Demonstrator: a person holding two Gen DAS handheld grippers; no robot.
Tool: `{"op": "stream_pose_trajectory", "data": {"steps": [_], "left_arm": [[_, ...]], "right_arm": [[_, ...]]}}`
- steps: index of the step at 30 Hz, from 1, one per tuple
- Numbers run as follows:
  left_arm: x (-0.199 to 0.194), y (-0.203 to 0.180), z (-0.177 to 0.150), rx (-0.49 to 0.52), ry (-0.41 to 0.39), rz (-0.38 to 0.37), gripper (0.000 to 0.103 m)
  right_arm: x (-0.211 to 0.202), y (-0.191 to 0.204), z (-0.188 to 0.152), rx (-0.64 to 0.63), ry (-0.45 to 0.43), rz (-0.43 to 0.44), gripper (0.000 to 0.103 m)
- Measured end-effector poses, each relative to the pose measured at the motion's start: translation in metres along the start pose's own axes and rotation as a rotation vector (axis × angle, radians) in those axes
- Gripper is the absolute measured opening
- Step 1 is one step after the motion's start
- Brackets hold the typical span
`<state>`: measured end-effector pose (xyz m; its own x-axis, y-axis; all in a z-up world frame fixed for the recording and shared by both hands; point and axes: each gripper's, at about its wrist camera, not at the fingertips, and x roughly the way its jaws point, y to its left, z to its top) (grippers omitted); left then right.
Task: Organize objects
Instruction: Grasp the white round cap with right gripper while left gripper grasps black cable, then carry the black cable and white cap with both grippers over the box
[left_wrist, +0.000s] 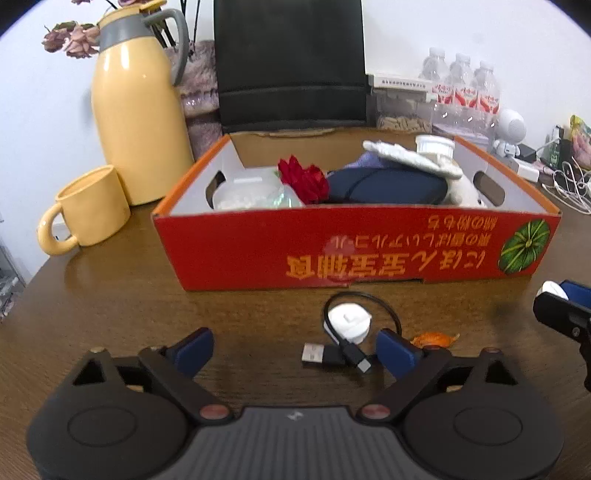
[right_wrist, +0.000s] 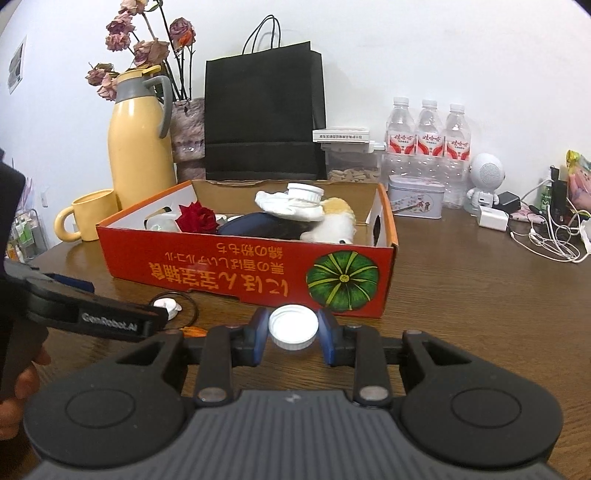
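Note:
A red cardboard box (left_wrist: 354, 251) (right_wrist: 236, 266) stands on the brown table, holding a red flower (left_wrist: 303, 181), a dark blue pouch (left_wrist: 388, 186), white cloth and a white jar. My left gripper (left_wrist: 295, 350) is open, low over the table. A white round charger (left_wrist: 349, 320) with a black USB cable (left_wrist: 325, 355) lies between its fingertips, with a small orange scrap (left_wrist: 434, 338) beside it. My right gripper (right_wrist: 293, 330) is shut on a white bottle cap (right_wrist: 293, 326), in front of the box's right end. The left gripper (right_wrist: 92, 314) also shows in the right wrist view.
A yellow thermos (left_wrist: 136, 122) and yellow mug (left_wrist: 88, 210) stand left of the box. A black paper bag (right_wrist: 262, 114), water bottles (right_wrist: 428, 147), a tin (right_wrist: 415, 197), a white robot figure (right_wrist: 485, 184) and tangled white cables (right_wrist: 550, 236) are behind and right.

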<state>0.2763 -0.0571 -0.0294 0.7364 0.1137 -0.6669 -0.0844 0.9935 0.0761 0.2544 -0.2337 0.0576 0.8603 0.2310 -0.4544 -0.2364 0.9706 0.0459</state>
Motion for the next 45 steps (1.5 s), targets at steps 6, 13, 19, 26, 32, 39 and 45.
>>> {"op": "stream_pose_trajectory", "data": {"steps": [6, 13, 19, 26, 32, 39, 45], "left_arm": [[-0.006, 0.005, -0.004, -0.031, -0.012, -0.115, 0.050], [-0.014, 0.013, -0.007, -0.060, -0.024, -0.145, 0.027], [-0.030, 0.020, -0.012, -0.070, -0.081, -0.127, 0.027], [-0.058, 0.028, -0.023, -0.080, -0.146, -0.128, 0.027], [-0.076, 0.027, -0.020, -0.057, -0.200, -0.127, 0.027], [-0.083, 0.025, -0.007, -0.039, -0.234, -0.138, 0.027], [-0.086, 0.025, 0.007, -0.031, -0.264, -0.140, 0.027]], "right_arm": [[0.000, 0.007, -0.003, -0.027, 0.003, 0.004, 0.029], [0.002, 0.007, -0.005, -0.031, 0.007, 0.000, 0.029], [0.002, 0.007, -0.005, -0.025, 0.004, 0.002, 0.029], [-0.002, 0.010, -0.006, -0.033, -0.015, 0.003, 0.029], [-0.013, 0.016, -0.002, -0.040, -0.062, 0.011, 0.029], [-0.021, 0.023, 0.009, -0.039, -0.097, 0.017, 0.029], [-0.021, 0.026, 0.024, -0.035, -0.118, 0.018, 0.029]]}}
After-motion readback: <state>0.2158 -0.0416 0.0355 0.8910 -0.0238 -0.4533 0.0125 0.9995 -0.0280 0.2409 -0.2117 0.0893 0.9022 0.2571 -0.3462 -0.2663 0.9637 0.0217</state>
